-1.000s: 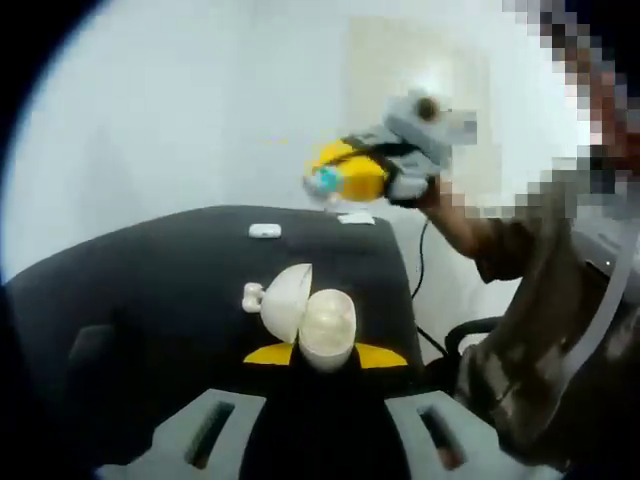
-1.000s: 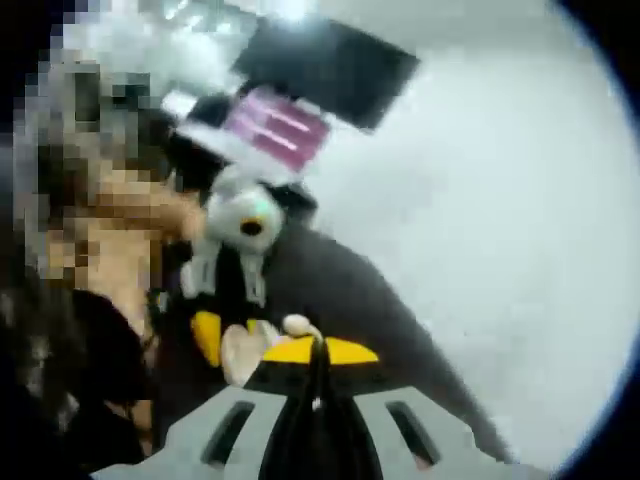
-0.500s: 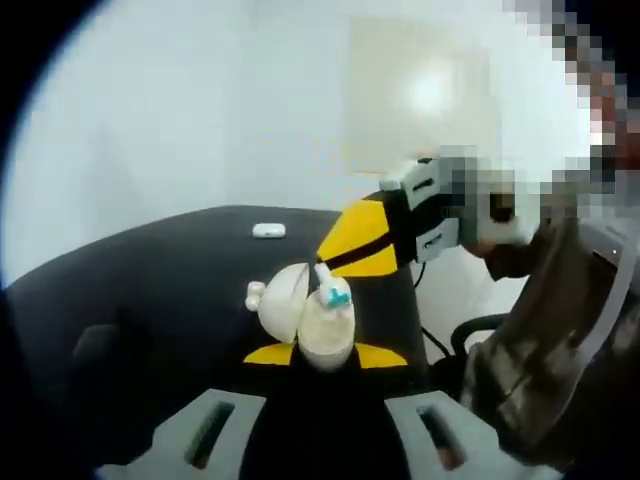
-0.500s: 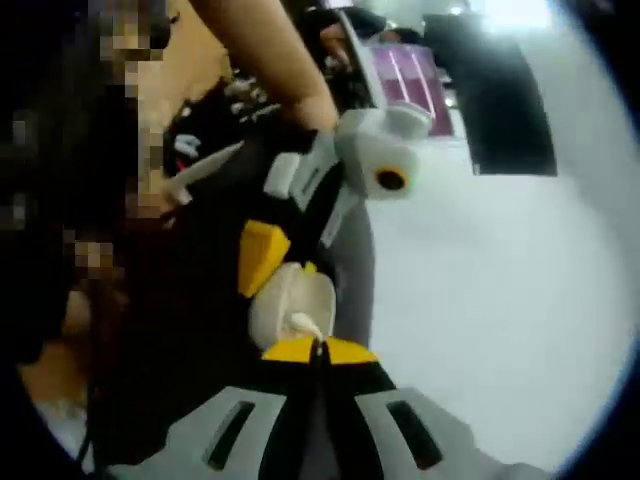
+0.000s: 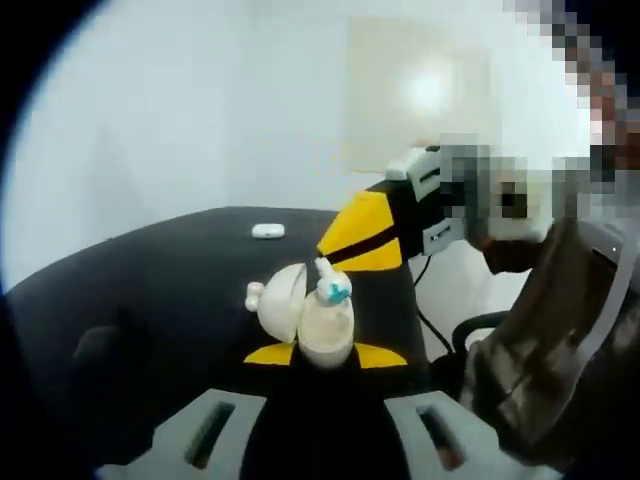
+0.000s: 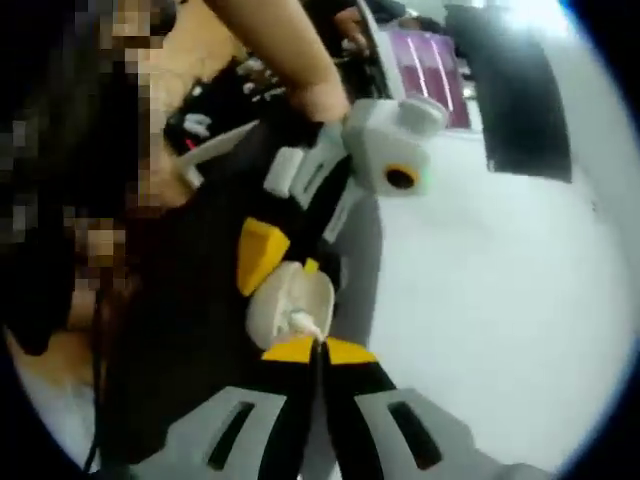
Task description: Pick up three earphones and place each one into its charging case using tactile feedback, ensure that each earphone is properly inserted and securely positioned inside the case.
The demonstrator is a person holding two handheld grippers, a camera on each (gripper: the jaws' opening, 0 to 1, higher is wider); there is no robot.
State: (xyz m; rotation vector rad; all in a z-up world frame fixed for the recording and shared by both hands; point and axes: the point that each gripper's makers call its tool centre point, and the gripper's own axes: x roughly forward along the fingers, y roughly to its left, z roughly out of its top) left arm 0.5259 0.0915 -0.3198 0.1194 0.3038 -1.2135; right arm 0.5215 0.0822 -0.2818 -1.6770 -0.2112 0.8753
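Two grippers meet at the open cream plastic charging case [image 5: 305, 315]: my left gripper [image 5: 325, 352] pinches the case between its jaws above the black tabletop [image 5: 150, 280], while my right gripper [image 6: 312, 350] has its jaws pressed on a small white earphone [image 6: 300, 322] at the case's cavity. Beyond the case lies another small white earphone [image 5: 266, 231].

charging case [image 5: 300, 315]: I am holding it; it is showing cream-white
earphone [image 5: 331, 287]: white, teal tip
my right gripper [image 5: 372, 238]: yellow jaws, black-and-grey body
table [image 5: 160, 290]: black
spare earphone [image 5: 267, 231]: white
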